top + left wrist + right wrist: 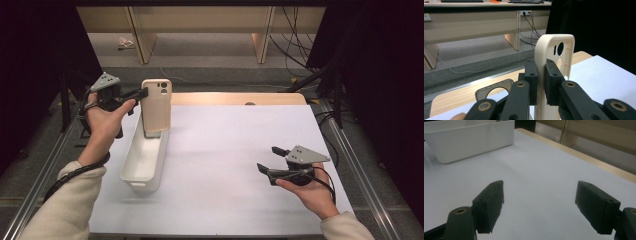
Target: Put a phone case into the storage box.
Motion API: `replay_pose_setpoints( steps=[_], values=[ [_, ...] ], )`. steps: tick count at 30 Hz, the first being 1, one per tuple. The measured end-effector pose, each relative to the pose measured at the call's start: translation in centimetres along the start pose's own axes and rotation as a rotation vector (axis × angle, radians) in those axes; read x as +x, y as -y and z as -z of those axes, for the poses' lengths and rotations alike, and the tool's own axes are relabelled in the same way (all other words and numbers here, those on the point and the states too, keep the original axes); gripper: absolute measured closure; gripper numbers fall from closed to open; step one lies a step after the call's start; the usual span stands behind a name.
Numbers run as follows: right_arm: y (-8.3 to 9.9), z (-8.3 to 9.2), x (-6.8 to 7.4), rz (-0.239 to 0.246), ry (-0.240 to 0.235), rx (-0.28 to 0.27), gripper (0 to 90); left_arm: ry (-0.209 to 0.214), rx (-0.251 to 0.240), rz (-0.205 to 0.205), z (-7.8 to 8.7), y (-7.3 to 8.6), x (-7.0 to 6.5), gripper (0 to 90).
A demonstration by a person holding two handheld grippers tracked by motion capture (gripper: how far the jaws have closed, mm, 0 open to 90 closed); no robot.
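My left gripper (141, 93) is clamped on the beige phone case (156, 106), jaws nearly together with just the case's edge wall between the pads; in the left gripper view the two black pads (532, 75) pinch the case (554, 50) a little below its camera cut-outs. Case stands upright, camera holes at the top, lower end dipping into the far end of the white bin (145, 160). I can't tell if it touches the bin's floor. Bin sits lengthwise near the left edge of the bench (235, 150), running from the far-left area toward the near edge. Left gripper view also shows a second, grey-brown case (495, 87) lying flat behind the jaws, partly hidden.

My right gripper (270, 159) hovers low over the bench near the right edge, near side, well apart from the bin. Its jaws stand wide apart, holding nothing; right gripper view shows bare white bench (536, 175) between the pads (489, 205), with the bin (471, 142) farther off at top left
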State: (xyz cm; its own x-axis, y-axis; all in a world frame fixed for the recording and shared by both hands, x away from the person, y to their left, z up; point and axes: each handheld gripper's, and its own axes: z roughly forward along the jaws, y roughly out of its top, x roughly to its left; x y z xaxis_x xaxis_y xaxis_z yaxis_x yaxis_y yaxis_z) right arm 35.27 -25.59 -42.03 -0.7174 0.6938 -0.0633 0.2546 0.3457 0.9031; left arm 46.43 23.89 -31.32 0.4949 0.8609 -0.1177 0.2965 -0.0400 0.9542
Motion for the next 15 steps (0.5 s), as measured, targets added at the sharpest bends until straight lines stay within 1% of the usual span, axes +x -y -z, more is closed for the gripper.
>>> replay_pose_setpoints(
  steps=[15],
  values=[
    [0.0, 0.0, -0.1, -0.016, -0.002, -0.005, 21.7, -0.022, -0.006, 0.005, 0.0, -0.2, 1.3, 82.0]
  ],
)
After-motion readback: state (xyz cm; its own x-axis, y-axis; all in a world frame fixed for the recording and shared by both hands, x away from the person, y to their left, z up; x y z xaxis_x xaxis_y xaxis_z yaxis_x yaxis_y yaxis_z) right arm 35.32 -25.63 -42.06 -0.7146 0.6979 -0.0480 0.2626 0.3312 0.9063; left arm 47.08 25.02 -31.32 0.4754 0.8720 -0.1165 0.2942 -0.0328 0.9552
